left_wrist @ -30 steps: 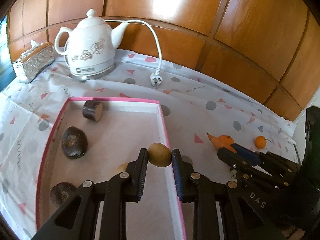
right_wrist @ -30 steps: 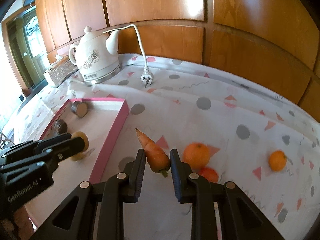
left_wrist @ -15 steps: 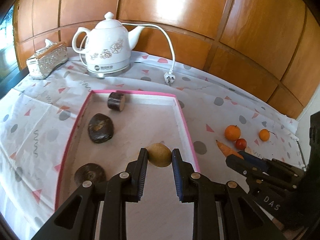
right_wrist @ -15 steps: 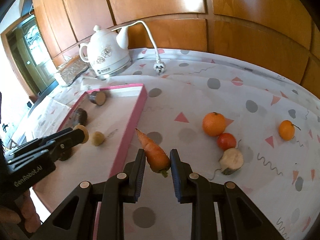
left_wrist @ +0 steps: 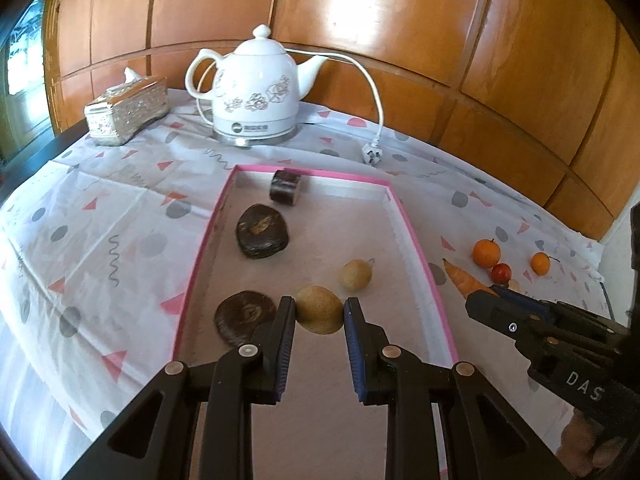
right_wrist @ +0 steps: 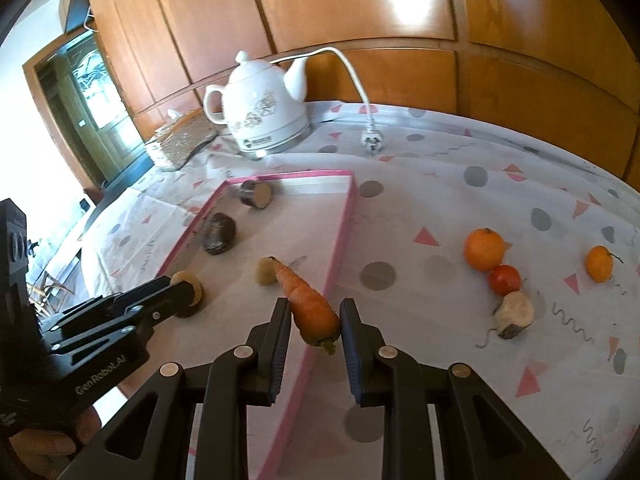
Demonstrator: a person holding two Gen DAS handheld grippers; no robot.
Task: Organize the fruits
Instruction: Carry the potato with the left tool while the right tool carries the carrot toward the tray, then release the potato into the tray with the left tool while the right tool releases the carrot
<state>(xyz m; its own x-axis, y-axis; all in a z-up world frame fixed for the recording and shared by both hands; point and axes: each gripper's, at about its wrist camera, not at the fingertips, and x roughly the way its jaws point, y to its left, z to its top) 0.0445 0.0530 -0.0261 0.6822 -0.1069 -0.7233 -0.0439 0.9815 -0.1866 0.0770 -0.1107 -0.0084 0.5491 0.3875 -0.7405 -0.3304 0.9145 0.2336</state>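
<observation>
My left gripper [left_wrist: 319, 316] is shut on a tan round fruit [left_wrist: 320, 309] and holds it over the pink-rimmed tray [left_wrist: 404, 222]. The tray holds three dark brown pieces [left_wrist: 262, 231] and a small tan fruit [left_wrist: 355, 275]. My right gripper [right_wrist: 313, 322] is shut on an orange carrot [right_wrist: 310, 304], held above the tray's right rim [right_wrist: 340, 232]. The left gripper also shows in the right wrist view [right_wrist: 182, 290]. Two oranges [right_wrist: 484, 249], a red fruit [right_wrist: 505, 279] and a pale root piece [right_wrist: 515, 312] lie on the cloth to the right.
A white electric kettle [left_wrist: 256, 92] with cord and plug [left_wrist: 372, 156] stands behind the tray. A silver tissue box [left_wrist: 126, 110] sits at the back left. Wood panelling backs the table. The table's left edge drops off near a doorway [right_wrist: 92, 120].
Both grippers have pulled back and risen, so more of the tray and table shows. The carrot has moved left over the tray's right rim. Both grips are unchanged.
</observation>
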